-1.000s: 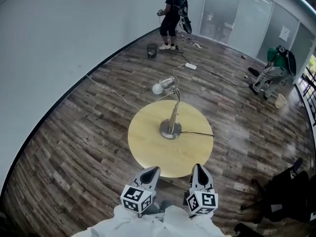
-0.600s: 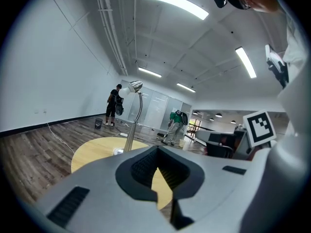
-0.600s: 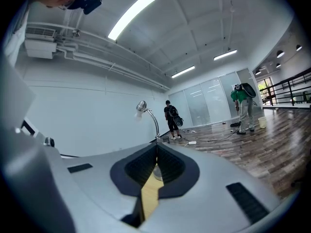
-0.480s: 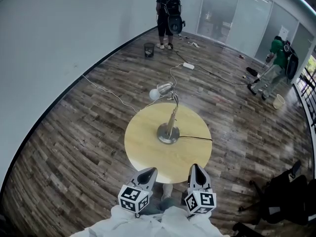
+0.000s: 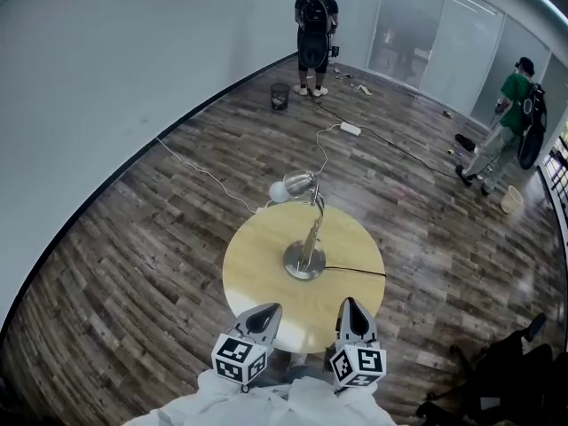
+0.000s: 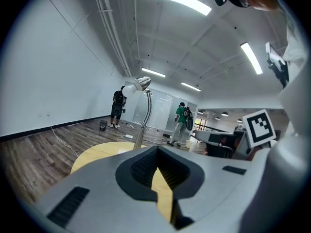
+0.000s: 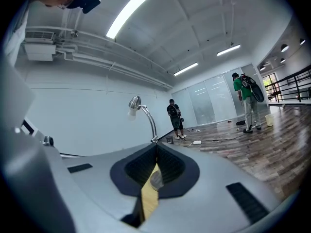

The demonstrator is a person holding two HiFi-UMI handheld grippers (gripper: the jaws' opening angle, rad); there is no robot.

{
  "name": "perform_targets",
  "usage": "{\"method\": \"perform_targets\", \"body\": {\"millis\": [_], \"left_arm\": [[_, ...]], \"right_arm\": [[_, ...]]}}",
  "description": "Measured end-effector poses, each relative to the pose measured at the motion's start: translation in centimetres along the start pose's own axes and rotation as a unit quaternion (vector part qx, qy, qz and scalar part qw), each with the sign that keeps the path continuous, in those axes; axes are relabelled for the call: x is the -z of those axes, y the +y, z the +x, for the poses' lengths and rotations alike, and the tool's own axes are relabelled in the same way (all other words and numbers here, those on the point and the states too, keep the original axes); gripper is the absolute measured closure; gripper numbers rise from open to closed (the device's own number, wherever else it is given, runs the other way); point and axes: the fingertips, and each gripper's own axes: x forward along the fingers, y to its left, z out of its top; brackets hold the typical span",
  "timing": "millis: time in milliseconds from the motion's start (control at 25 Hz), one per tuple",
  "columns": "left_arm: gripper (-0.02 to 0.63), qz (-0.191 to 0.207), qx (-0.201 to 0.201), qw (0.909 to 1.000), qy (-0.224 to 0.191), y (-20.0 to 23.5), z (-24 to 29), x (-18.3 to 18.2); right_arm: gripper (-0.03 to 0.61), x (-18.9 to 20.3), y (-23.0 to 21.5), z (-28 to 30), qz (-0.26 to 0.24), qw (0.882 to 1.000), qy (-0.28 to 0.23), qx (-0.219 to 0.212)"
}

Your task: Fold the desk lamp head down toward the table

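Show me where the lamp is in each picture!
Head view: the lamp stands in the middle of the picture, on the round table.
Left gripper view: the lamp is a little left of the middle, head up high.
Right gripper view: the lamp is just left of the middle.
Shared landmark: the person in black, far behind the lamp in every view.

I see the silver desk lamp [image 5: 305, 229] upright on its round base mid-bench [image 5: 257, 278], neck curved over, head [image 5: 293, 185] with white bulb raised, pointing left.
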Motion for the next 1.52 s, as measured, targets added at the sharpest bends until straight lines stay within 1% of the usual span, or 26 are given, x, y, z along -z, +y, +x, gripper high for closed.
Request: {"method": "perform_targets", "body": {"millis": [160, 440, 520, 640, 760, 880, 1000, 1120, 1200, 1240, 1280, 1360, 1400, 1440, 1520], "left_arm": [[0.615, -0.008, -0.019, 0.9998, -0.001, 1.4, 2.3, -0.9], [0.615, -0.011, -0.047, 0.9988, 0.001, 3.1, 7.0, -2.4], [0.615, -0.012, -0.054, 0.9985, 0.000, 3.4, 8.6, -2.9], [0.615, -0.004, -0.065, 0.9978, -0.005, 3.9, 10.4, -3.4], [0.615, -0.001, -0.075, 0.9972, -0.002, 4.6, 11.4, -3.3], [0.615, -0.002, -0.067, 0.9977, 0.008, 5.1, 12.0, -2.7], [0.615, 0.000, -0.049, 0.9987, 0.017, 5.4, 13.0, -2.8], [0.615, 0.013, -0.031, 0.9993, 0.013, 5.4, 13.6, -3.7], [0.615, 0.015, -0.021, 0.9997, 0.002, 5.2, 13.8, -4.6], [0.615, 0.018, -0.015, 0.9997, -0.006, 5.0, 13.8, -5.1], [0.615, 0.026, -0.010, 0.9995, -0.014, 4.8, 13.8, -5.8], [0.615, 0.058, -0.005, 0.9980, -0.026, 4.5, 13.5, -7.1], [0.583, 0.078, -0.002, 0.9965, -0.030, 4.3, 13.3, -7.9], [0.512, 0.098, 0.001, 0.9947, -0.034, 4.2, 13.1, -9.0], [0.464, 0.133, 0.013, 0.9903, -0.040, 3.7, 12.4, -12.2]], "right_arm": [[0.566, 0.2, -1.1, 3.3, 0.002, 1.000, 0.013, -0.027], [0.566, 0.9, -2.8, 9.3, -0.019, 0.996, 0.045, -0.077], [0.566, 1.3, -3.2, 11.0, -0.034, 0.993, 0.057, -0.101], [0.566, 2.6, -3.3, 13.0, -0.059, 0.984, 0.081, -0.150], [0.565, 3.7, -3.4, 14.7, -0.085, 0.977, 0.091, -0.173], [0.565, 5.0, -3.1, 16.2, -0.098, 0.974, 0.096, -0.183], [0.563, 6.7, -3.2, 17.9, -0.118, 0.970, 0.109, -0.180], [0.520, 8.3, -3.3, 19.5, -0.134, 0.964, 0.125, -0.193], [0.475, 8.9, -3.1, 20.9, -0.148, 0.957, 0.133, -0.211], [0.468, 8.8, -2.7, 21.7, -0.154, 0.954, 0.130, -0.221], [0.468, 8.6, -2.3, 22.6, -0.159, 0.952, 0.123, -0.231], [0.468, 8.1, -1.3, 23.9, -0.171, 0.947, 0.106, -0.252], [0.466, 8.1, -1.0, 24.2, -0.176, 0.943, 0.102, -0.264], [0.465, 8.1, -0.9, 24.1, -0.176, 0.941, 0.099, -0.272], [0.465, 7.7, -0.9, 23.9, -0.164, 0.942, 0.094, -0.277]]}}
